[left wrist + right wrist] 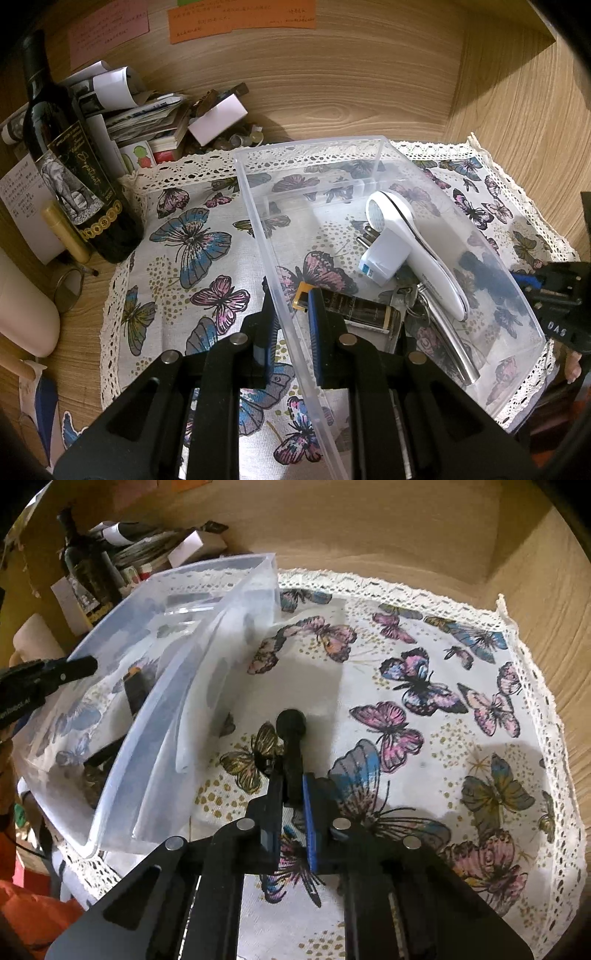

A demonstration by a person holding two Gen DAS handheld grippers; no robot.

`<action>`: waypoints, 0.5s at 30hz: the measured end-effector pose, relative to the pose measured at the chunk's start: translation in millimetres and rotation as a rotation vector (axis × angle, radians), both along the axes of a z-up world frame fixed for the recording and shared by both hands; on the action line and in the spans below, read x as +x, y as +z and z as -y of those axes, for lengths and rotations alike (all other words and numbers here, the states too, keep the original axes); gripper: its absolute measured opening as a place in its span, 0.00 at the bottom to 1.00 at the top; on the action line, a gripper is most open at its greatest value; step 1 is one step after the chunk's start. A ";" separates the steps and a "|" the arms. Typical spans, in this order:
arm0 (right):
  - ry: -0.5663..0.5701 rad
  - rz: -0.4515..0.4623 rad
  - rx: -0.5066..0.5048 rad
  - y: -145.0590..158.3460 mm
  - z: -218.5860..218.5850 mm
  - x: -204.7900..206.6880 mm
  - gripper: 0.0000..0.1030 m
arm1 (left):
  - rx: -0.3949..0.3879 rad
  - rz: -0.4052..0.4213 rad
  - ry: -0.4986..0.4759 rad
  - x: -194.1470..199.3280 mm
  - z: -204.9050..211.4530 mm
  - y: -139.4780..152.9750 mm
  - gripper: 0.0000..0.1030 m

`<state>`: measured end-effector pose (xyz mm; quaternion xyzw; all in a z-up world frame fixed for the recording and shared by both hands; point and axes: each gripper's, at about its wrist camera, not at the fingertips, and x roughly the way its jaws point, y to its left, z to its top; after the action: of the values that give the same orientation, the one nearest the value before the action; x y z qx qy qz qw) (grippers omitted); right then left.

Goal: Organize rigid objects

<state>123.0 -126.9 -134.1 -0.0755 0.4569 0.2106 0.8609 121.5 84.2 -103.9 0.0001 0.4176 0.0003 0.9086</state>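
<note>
A clear plastic bin [369, 144] stands on a butterfly cloth [192, 236]. My left gripper [291, 325] is shut on the bin's near-left wall, with one finger inside and one outside. In the bin lie a white handheld device [424, 251], a white plug adapter [384, 254], a dark tube [354, 308], keys [406, 299] and a metal tool [454, 354]. In the right wrist view my right gripper [293, 794] is shut on the stem of a black knob-headed object [291, 723], over the cloth [424, 635] just right of the bin [221, 565]. The right gripper [532, 284] also shows outside the bin's right wall.
A dark wine bottle [74, 177] stands at the cloth's left edge, beside a yellow tube [66, 232] and a round glass [68, 290]. A heap of papers and small boxes [147, 110] fills the back left corner. Wooden walls [517, 110] close the back and right.
</note>
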 end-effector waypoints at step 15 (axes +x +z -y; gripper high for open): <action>0.018 0.202 0.030 57.2 -8.5 -5.4 0.09 | -0.002 0.001 0.001 -0.3 -0.1 0.1 0.14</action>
<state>117.6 -118.4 -76.8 -0.0877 0.3638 0.2164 0.9017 121.2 84.4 -103.8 -0.0012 0.4172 0.0002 0.9088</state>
